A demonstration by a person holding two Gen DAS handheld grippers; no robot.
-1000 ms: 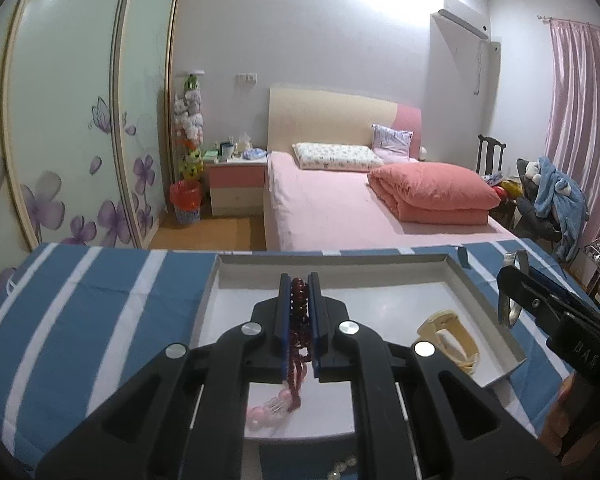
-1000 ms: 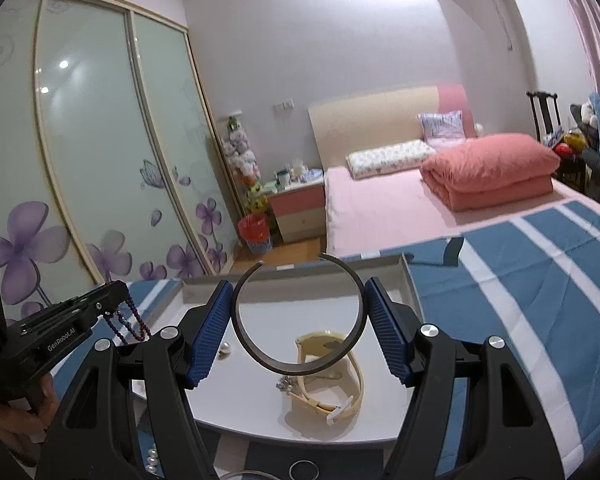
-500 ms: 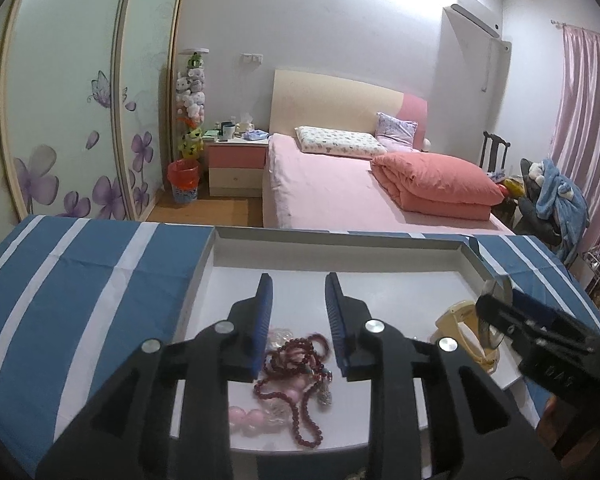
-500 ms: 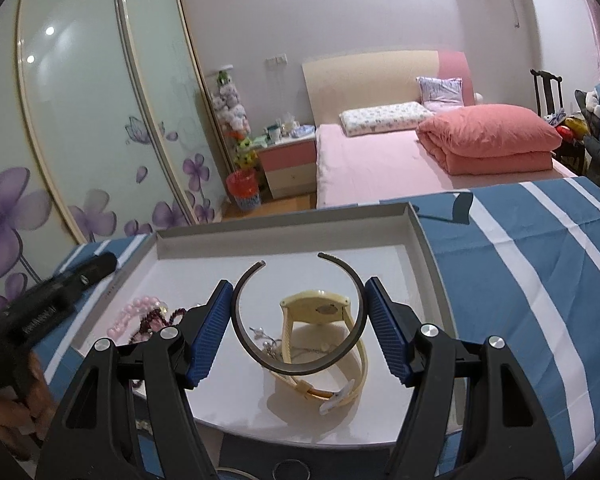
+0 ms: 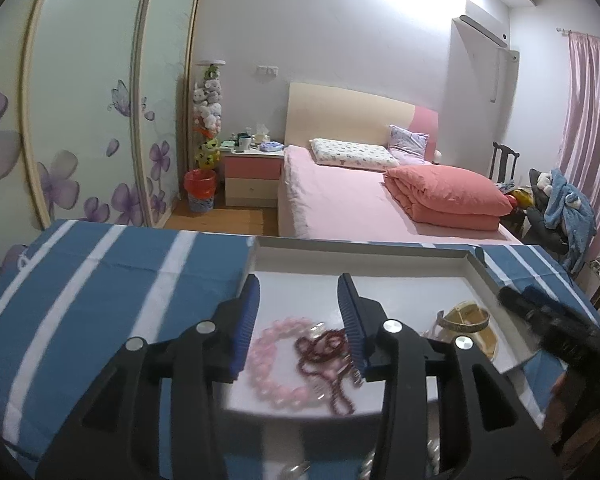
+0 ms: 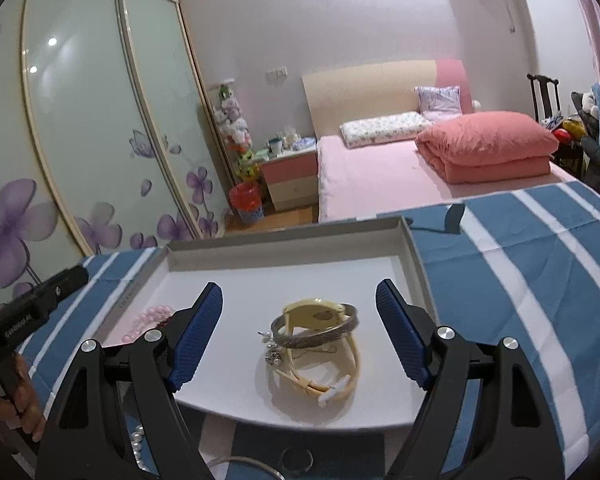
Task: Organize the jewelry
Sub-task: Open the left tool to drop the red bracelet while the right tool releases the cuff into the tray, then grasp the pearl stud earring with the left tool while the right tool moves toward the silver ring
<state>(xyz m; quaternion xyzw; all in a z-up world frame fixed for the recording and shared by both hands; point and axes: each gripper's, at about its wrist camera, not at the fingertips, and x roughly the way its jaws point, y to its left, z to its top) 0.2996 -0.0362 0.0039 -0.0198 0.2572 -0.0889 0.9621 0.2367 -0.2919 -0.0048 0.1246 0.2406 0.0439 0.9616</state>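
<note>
A white shallow tray point(image 6: 284, 240) lies on the blue striped cloth. In the left wrist view my left gripper point(image 5: 298, 284) hovers over the tray's near left part, jaws opening with nothing between the pads. Under it lie a pink bead bracelet point(image 5: 276, 360) and a dark red bead string point(image 5: 324, 360). In the right wrist view my right gripper point(image 6: 299, 286) is likewise opening and empty. A silver bangle point(image 6: 316, 330) rests on a cream watch point(image 6: 324, 376) on the tray floor between and below its fingers. A small silver charm point(image 6: 274, 354) lies beside them.
The blue and white striped cloth point(image 6: 520, 264) covers the table around the tray. A string of pearls point(image 6: 138, 440) and a ring point(image 6: 296, 460) lie on the cloth near the front edge. A pink bed point(image 5: 360, 200) and wardrobe doors point(image 6: 80, 140) stand behind.
My left gripper let go of the dark red beads, which now lie beside the pink bracelet, and drew back. My right gripper released the silver bangle, which dropped onto the watch.
</note>
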